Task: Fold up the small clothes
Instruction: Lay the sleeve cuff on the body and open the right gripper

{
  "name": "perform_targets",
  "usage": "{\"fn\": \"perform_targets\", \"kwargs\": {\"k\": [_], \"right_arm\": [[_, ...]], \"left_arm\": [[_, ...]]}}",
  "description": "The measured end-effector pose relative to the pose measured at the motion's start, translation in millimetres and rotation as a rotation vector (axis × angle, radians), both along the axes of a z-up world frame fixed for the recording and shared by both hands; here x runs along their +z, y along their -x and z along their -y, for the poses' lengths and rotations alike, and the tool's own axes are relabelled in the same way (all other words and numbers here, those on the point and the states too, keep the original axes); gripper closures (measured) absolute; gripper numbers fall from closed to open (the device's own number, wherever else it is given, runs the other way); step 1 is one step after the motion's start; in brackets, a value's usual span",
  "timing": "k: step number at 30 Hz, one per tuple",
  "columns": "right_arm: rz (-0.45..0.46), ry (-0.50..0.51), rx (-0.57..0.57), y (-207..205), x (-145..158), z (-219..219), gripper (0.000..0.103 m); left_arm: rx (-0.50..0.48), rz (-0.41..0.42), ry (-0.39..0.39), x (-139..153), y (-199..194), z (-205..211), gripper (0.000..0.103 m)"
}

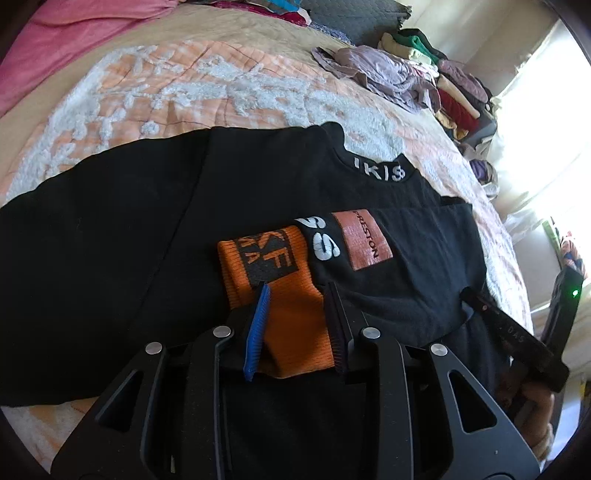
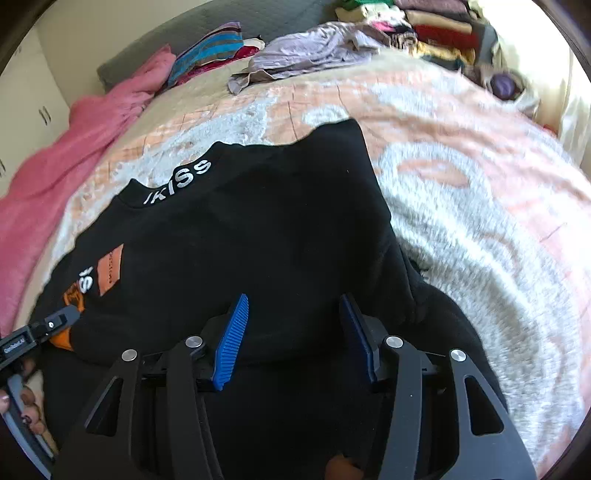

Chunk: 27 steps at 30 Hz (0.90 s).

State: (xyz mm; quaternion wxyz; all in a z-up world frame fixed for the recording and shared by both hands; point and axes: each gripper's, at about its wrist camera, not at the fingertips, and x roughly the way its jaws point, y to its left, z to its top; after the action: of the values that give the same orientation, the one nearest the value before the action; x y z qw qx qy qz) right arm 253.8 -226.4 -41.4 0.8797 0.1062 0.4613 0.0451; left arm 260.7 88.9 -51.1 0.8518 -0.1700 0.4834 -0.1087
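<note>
Black long-sleeved top (image 1: 155, 236) with white "IKISS" lettering on its collar lies spread flat on the bed, near the front edge, one sleeve folded in across the chest. That sleeve ends in an orange ribbed cuff (image 1: 291, 325) with a dark woven patch. The left gripper (image 1: 297, 291) points down over this cuff, its blue-padded fingers (image 1: 256, 332) standing a little apart with the orange knit between them; the pads straddle the cuff without clamping it, so the jaws are released. At the right edge of the left wrist view the other tool's black finger pokes in over the dark cloth. In the right wrist view, the right gripper (image 2: 293, 301) hovers over the body of the top, jaws parted wide, black fabric below and between the pads but not pinched. At the far left of that view a hand (image 2: 26, 406) grips the left tool's handle. Just past the cuff sit white letters and an orange rectangular label (image 1: 364, 240) reading "PRESTON". Beyond the garment stretches the peach quilt with fluffy white pattern (image 2: 461, 206). A pink blanket (image 2: 92, 147) is bunched along one side. Farther back lie a crumpled lilac garment (image 2: 314, 48) and stacks of folded clothes (image 2: 436, 26); no basket or bin can be made out around them.
</note>
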Motion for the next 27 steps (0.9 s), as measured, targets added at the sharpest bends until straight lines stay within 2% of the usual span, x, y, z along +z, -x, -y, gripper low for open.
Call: {"fn": "perform_targets", "kwargs": {"k": [3, 6, 8, 10, 12, 13, 14, 17, 18, 19, 27], "right_arm": [[0.015, -0.009, 0.003, 5.0, 7.7, -3.3, 0.046], [0.044, -0.008, 0.008, 13.3, 17.2, -7.7, 0.037], [0.064, -0.002, 0.010, 21.1, 24.1, -11.1, 0.033], [0.086, -0.003, 0.014, 28.8, 29.9, -14.1, 0.027], [0.122, -0.002, 0.013, 39.4, 37.1, -17.8, 0.018], [0.138, -0.001, 0.010, 44.0, 40.1, -20.3, 0.014], [0.146, -0.001, 0.008, 46.7, 42.0, -22.9, 0.010], [0.170, -0.025, 0.017, 53.5, 50.1, -31.6, 0.007], [0.177, -0.030, 0.025, 55.6, 53.2, -34.3, 0.007], [0.183, -0.029, 0.029, 57.0, 56.0, -38.0, 0.007], [0.222, -0.035, 0.066, 66.5, 73.1, -70.2, 0.006]], "left_arm": [[-0.006, 0.011, 0.002, 3.6, 2.3, -0.8, 0.078], [-0.004, 0.016, -0.006, 7.9, 7.2, -1.2, 0.072], [0.003, 0.026, -0.021, 10.5, 10.6, -3.1, 0.063], [0.016, 0.034, -0.029, 12.2, 14.7, -10.1, 0.063], [0.034, 0.033, -0.002, 13.5, 17.2, -18.5, 0.063], [0.037, 0.036, 0.009, 15.3, 18.2, -21.4, 0.060], [0.040, 0.042, 0.012, 17.5, 19.1, -23.4, 0.053], [0.049, 0.077, -0.001, 27.2, 25.3, -29.3, 0.048], [0.052, 0.076, -0.007, 28.4, 26.5, -30.3, 0.041], [0.055, 0.082, -0.013, 30.4, 28.7, -31.5, 0.026], [0.065, 0.126, -0.055, 49.6, 46.4, -44.7, 0.024]]}}
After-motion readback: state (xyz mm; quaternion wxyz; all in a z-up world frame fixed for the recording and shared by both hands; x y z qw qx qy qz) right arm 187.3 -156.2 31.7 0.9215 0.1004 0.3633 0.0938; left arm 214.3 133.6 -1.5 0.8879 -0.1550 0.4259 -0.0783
